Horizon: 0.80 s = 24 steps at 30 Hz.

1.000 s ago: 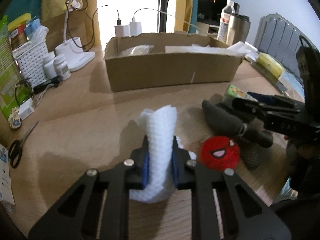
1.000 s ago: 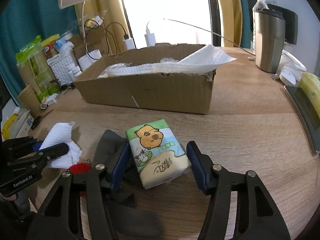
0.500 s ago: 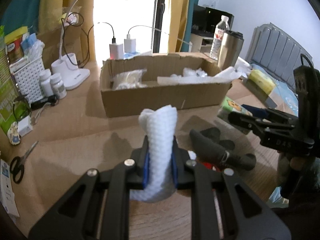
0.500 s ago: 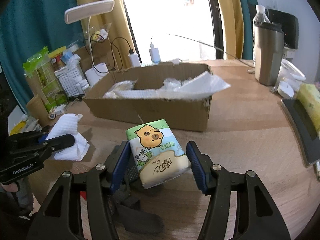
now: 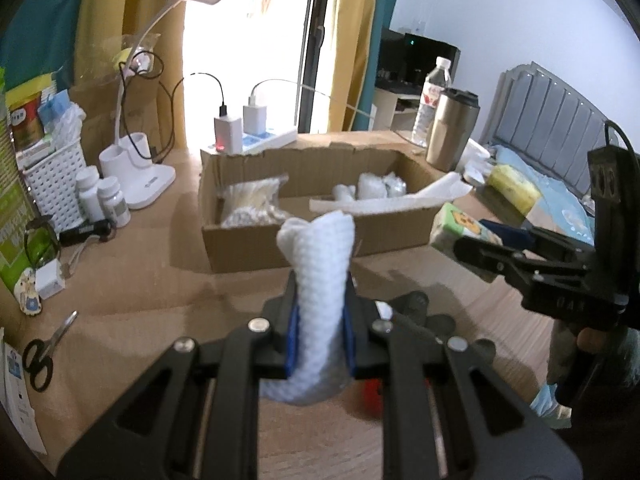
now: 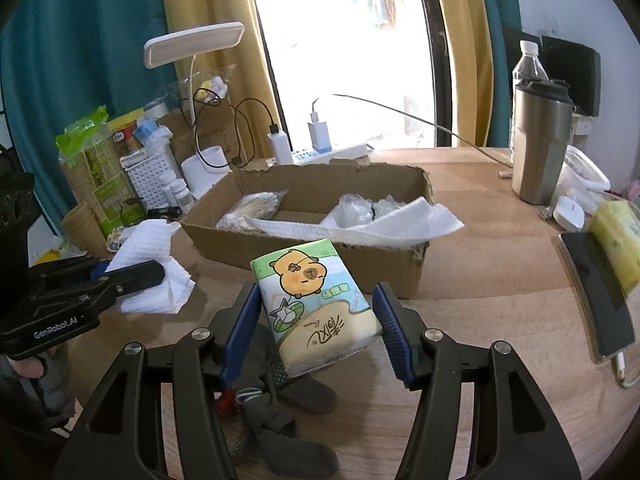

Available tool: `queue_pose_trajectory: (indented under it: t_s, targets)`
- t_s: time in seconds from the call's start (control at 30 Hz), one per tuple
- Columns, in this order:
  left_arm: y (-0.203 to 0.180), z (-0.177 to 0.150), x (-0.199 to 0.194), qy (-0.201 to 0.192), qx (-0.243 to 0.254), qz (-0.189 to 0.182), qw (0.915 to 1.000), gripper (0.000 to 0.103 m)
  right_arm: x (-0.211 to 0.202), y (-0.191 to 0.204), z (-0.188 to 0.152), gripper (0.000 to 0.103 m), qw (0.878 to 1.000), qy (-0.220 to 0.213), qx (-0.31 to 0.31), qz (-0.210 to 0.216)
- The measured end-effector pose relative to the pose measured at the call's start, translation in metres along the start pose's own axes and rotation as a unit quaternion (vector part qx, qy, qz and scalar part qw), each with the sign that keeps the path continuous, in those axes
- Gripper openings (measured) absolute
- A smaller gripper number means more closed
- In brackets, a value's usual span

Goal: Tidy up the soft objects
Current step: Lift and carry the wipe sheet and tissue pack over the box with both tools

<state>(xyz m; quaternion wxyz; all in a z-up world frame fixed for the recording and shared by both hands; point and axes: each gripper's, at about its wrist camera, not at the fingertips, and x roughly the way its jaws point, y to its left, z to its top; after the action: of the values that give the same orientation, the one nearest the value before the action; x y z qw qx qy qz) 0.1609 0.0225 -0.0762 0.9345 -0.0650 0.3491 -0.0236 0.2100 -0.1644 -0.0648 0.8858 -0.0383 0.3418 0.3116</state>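
In your left wrist view, your left gripper (image 5: 318, 334) is clamped tight on a white embossed paper towel (image 5: 320, 280) held above the wooden table (image 5: 132, 300), short of the open cardboard box (image 5: 320, 216); a stainless tumbler (image 5: 452, 130) and a bottle with an unreadable red label (image 5: 434, 100) stand behind the box. In your right wrist view, your right gripper (image 6: 318, 330) squeezes a tissue pack (image 6: 316, 300) printed with a cartoon capybara and Chinese script I cannot read, lifted above grey socks (image 6: 288, 420) on the table in front of the box. The left gripper's body there reads "GenRobot.AI".
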Motion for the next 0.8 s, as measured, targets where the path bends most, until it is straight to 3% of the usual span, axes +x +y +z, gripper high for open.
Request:
queue_pose_trajectory:
  t_s: [0.8]
  targets:
    - [0.026,0.025,0.009,-0.03,-0.01,-0.053,0.9981,0.018,0.024,0.028,0.036,0.061,0.999,0.01,-0.038,-0.012]
